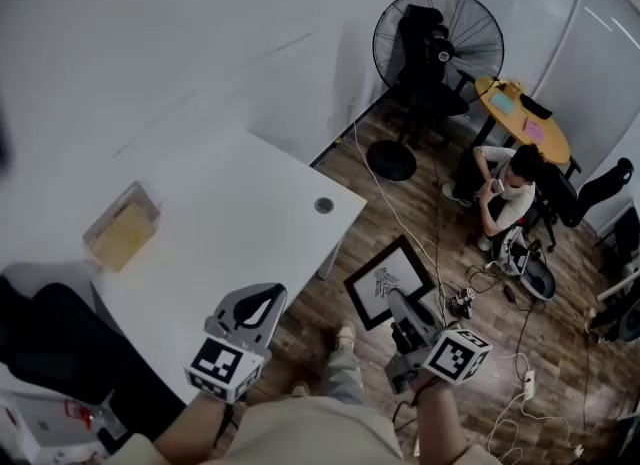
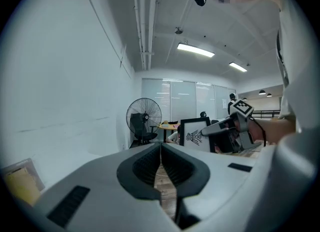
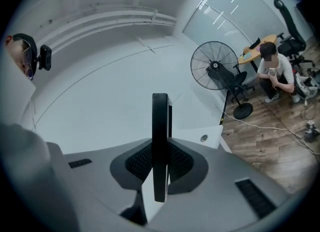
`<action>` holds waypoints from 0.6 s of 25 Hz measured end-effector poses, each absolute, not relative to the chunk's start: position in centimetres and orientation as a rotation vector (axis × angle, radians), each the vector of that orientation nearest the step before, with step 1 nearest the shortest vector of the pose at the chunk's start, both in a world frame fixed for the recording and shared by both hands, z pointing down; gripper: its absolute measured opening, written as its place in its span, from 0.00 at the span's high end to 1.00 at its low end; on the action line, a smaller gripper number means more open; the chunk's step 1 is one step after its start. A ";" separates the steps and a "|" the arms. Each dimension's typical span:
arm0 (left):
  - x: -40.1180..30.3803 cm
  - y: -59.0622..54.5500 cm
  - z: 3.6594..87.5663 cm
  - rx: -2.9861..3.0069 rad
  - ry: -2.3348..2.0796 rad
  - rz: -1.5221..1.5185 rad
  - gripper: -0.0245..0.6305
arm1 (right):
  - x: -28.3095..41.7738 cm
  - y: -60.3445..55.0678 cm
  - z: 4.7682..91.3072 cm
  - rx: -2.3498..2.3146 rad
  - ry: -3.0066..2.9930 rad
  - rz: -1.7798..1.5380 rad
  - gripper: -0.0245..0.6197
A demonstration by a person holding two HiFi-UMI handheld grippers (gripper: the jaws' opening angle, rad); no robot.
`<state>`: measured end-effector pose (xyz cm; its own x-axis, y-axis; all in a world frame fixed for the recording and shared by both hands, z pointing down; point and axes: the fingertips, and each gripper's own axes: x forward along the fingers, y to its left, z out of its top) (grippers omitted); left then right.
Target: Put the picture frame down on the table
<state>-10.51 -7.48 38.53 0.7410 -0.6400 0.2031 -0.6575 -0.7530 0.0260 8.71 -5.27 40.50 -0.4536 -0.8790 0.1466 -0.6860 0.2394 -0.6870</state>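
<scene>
Picture frame (image 1: 385,275) held in right tool (image 1: 402,305), not yet over the desk (image 1: 230,203).
Head view: right tool pinches the one frame by an edge, with the frame sticking out ahead of the tool over wood floor. The single white desk lies off to that tool's left, with one yellowish box (image 1: 122,228) far across it. The left tool (image 1: 262,305) sits at the desk's near edge. Left gripper view: left tool (image 2: 161,151) has its jaws pressed together with nothing between; the frame (image 2: 195,132) is off to its right. Right gripper view: right tool (image 3: 161,148) is clamped on the frame (image 3: 160,121), seen edge-on, with the desk corner (image 3: 200,137) just ahead. My read: carry it well inside the desk edge and clear of the box, lay it flat, and let go only once the desk bears it. Count: two tools, one frame, one desk, one box.
</scene>
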 end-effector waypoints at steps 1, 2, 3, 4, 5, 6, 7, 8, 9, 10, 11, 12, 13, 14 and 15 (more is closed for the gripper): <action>-10.1 -8.1 38.8 2.840 -1.063 0.290 0.92 | 8.9 -6.0 40.9 -1.444 2.240 -1.047 0.86; -9.7 -8.7 39.0 2.839 -1.065 0.299 0.92 | 9.2 -6.8 41.3 -1.429 2.237 -1.070 0.86; -9.2 -9.3 39.0 2.836 -1.064 0.302 0.92 | 9.6 -7.7 41.8 -1.418 2.234 -1.094 0.86; -8.7 -10.0 39.0 2.831 -1.062 0.303 0.92 | 10.0 -8.6 42.3 -1.412 2.231 -1.116 0.86; -8.2 -10.8 39.1 2.823 -1.063 0.305 0.92 | 10.5 -9.5 42.7 -1.405 2.229 -1.135 0.86; -7.8 -11.6 39.3 2.814 -1.070 0.314 0.92 | 10.8 -10.4 42.9 -1.392 2.228 -1.150 0.86; -7.5 -12.4 39.6 2.804 -1.082 0.326 0.92 | 11.0 -11.4 43.1 -1.376 2.228 -1.162 0.86; -7.1 -13.3 39.7 2.794 -1.093 0.336 0.92 | 11.3 -12.4 43.3 -1.363 2.230 -1.174 0.86; -6.6 -14.1 39.8 2.781 -1.096 0.340 0.92 | 11.6 -13.4 43.4 -1.353 2.235 -1.184 0.86; -6.1 -14.9 39.9 2.766 -1.092 0.341 0.92 | 12.0 -14.5 43.6 -1.342 2.241 -1.194 0.86; -5.4 -15.7 40.0 2.749 -1.086 0.343 0.92 | 12.3 -15.5 43.8 -1.324 2.242 -1.209 0.86; -4.9 -16.4 40.2 2.732 -1.086 0.346 0.92 | 12.7 -16.5 44.2 -1.301 2.238 -1.229 0.86; -4.5 -17.2 40.5 2.715 -1.096 0.351 0.92 | 13.0 -17.5 44.7 -1.278 2.236 -1.250 0.86; -4.1 -18.0 41.0 2.701 -1.115 0.361 0.92 | 13.3 -18.5 45.3 -1.262 2.241 -1.267 0.86; -3.8 -18.8 41.4 2.692 -1.137 0.376 0.92 | 13.7 -19.5 45.9 -1.255 2.254 -1.281 0.86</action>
